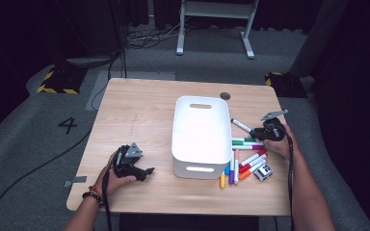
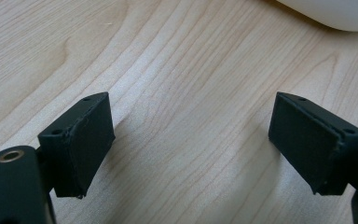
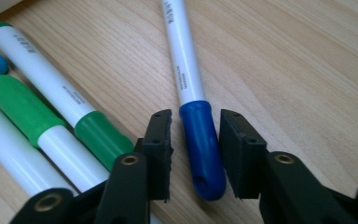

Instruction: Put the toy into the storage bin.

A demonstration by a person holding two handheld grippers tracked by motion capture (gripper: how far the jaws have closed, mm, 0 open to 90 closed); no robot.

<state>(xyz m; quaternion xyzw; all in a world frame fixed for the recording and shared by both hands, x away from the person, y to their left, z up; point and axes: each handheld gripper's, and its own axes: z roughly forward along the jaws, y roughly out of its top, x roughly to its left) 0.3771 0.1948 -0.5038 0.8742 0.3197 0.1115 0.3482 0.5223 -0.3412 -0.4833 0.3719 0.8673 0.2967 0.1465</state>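
Note:
A white marker with a blue cap (image 3: 184, 70) lies on the wooden table (image 1: 139, 110), right of the white bin (image 1: 180, 144). My right gripper (image 3: 196, 116) straddles its cap: one jaw stands on each side, with a thin gap still showing at the left jaw, so it is open. In the high view this gripper (image 1: 256, 131) is at the marker's (image 1: 241, 125) near end. My left gripper (image 1: 147, 172) rests low at the table's front left. Its jaws stand wide, so it is open, with bare wood between them (image 2: 191, 126).
Several more markers (image 1: 244, 161) in green, pink, red, orange, purple and yellow lie by the bin's right side. Two green-capped ones (image 3: 42, 79) lie just left of my right gripper. A small grey and white object (image 1: 264, 172) sits beside them. The bin's edge (image 2: 335, 14) is beyond my left gripper.

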